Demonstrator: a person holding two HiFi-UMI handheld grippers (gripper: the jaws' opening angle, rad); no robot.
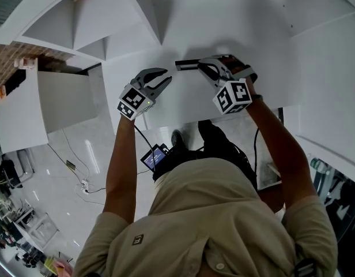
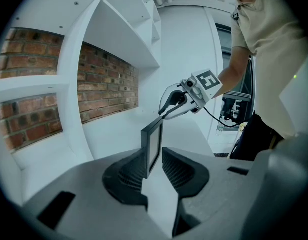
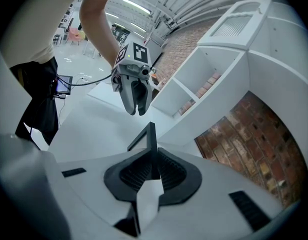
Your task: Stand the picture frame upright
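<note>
The dark picture frame (image 1: 191,63) stands on edge on the white shelf surface (image 1: 183,105). My right gripper (image 1: 205,64) is shut on the frame's right end. In the right gripper view the frame (image 3: 152,136) shows edge-on between the jaws, with its back strut angled down to the left. My left gripper (image 1: 166,76) is open, a short way left of the frame and not touching it. In the left gripper view the frame (image 2: 153,143) stands beyond the open jaws, and the right gripper (image 2: 166,115) holds its far top corner. The left gripper (image 3: 136,110) hangs open above the surface in the right gripper view.
White shelf compartments (image 1: 91,22) rise behind the surface, with a brick wall (image 2: 106,86) at their back. The surface's front edge (image 1: 183,123) runs just below the grippers. A white cabinet (image 1: 27,105) stands at the left. Cables and a small screen (image 1: 156,156) are near the floor.
</note>
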